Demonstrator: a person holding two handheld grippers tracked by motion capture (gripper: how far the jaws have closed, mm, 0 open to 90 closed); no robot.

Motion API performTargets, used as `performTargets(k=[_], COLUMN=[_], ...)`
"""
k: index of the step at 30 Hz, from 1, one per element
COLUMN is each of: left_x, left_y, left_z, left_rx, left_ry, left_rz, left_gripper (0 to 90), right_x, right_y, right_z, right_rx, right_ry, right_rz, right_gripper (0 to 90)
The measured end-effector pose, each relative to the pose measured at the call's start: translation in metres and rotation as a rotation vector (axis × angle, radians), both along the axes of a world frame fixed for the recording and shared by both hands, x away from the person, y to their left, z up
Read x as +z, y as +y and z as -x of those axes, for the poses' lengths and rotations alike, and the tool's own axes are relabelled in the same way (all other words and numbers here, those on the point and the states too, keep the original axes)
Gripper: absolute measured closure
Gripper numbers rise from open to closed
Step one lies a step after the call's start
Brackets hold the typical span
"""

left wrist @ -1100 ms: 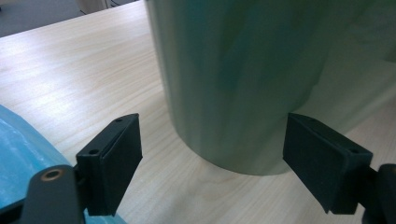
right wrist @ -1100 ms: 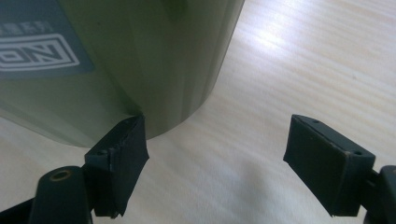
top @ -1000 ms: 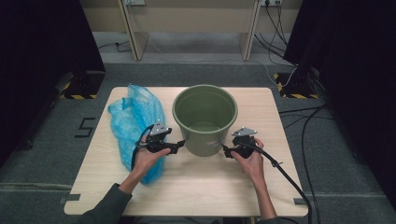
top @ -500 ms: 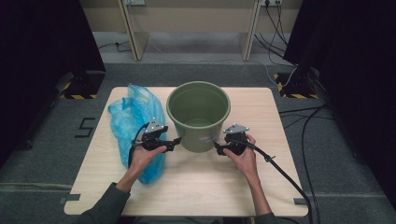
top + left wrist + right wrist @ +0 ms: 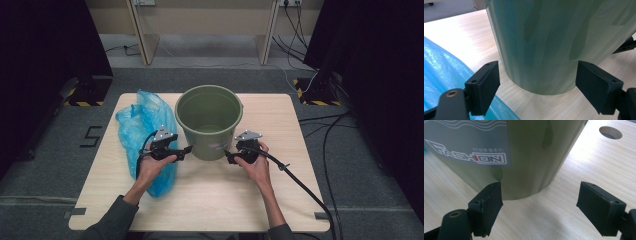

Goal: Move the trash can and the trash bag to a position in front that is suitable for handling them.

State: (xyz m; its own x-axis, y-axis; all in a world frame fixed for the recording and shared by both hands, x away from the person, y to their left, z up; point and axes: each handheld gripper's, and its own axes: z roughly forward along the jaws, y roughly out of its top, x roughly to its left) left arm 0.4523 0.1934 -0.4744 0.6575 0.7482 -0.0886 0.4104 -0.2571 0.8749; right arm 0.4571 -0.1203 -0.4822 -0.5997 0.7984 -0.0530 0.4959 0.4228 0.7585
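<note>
A green plastic bucket [image 5: 212, 142] stands upright at the table's middle, and I see nothing in it. My left gripper [image 5: 188, 149] is open at the bucket's lower left side. In the left gripper view its jaws [image 5: 537, 80] stand wide on either side of the bucket's base [image 5: 544, 45]. My right gripper [image 5: 228, 158] is open at the lower right side. In the right gripper view [image 5: 539, 202] its left jaw sits right at the foot of the bucket [image 5: 529, 157], below a grey "FASHION" label [image 5: 471, 152]. Whether either gripper touches the wall I cannot tell.
A crumpled blue plastic bag [image 5: 140, 125] lies left of the bucket, partly under my left hand, and shows beside the left jaw [image 5: 439, 75]. The wooden table [image 5: 300, 200] has a round hole [image 5: 610, 132] beyond the bucket. Cables trail off the right edge.
My right gripper has moved left toward the bucket's base, and the bucket has shifted slightly left and away. The left gripper has hardly moved.
</note>
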Motion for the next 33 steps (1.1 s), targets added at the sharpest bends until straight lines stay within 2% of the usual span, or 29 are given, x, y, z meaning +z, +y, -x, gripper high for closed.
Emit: performTargets(k=[5,9,16,18,21,23,27,33], left_x=[0.0,0.001,0.023,0.031,0.041,0.044,0.038,0.022], left_y=[0.004,0.006,0.015,0.019,0.028,0.035,0.052,0.08], left_z=[-0.002,-0.001,0.009,0.011,0.017,0.023,0.033,0.054], left_rx=[0.01,0.012,-0.004,-0.023,-0.033,-0.028,-0.016,-0.004], left_ry=[0.0,0.003,-0.031,-0.024,-0.015,-0.011,0.006,0.027], left_rz=[0.001,0.01,0.042,0.029,0.003,-0.021,-0.047,-0.081], left_gripper=[18.9,18.9,18.9,18.7,18.4,18.2,17.9,17.9], right_x=[-0.001,0.0,0.005,0.007,0.007,0.006,0.002,-0.004], right_y=[0.001,0.005,0.003,0.0,-0.003,-0.007,-0.023,-0.052], right_z=[-0.002,-0.004,0.0,0.003,0.01,0.016,0.025,0.04], right_rx=[-0.011,-0.01,-0.016,-0.018,-0.019,-0.014,-0.037,-0.088], right_ry=[0.008,0.0,-0.007,-0.003,-0.003,0.004,0.025,0.029], right_rz=[-0.014,-0.002,0.006,0.02,0.078,0.074,0.08,0.07], right_gripper=[19.5,19.5,19.2,18.6,17.5,17.6,17.7,17.7])
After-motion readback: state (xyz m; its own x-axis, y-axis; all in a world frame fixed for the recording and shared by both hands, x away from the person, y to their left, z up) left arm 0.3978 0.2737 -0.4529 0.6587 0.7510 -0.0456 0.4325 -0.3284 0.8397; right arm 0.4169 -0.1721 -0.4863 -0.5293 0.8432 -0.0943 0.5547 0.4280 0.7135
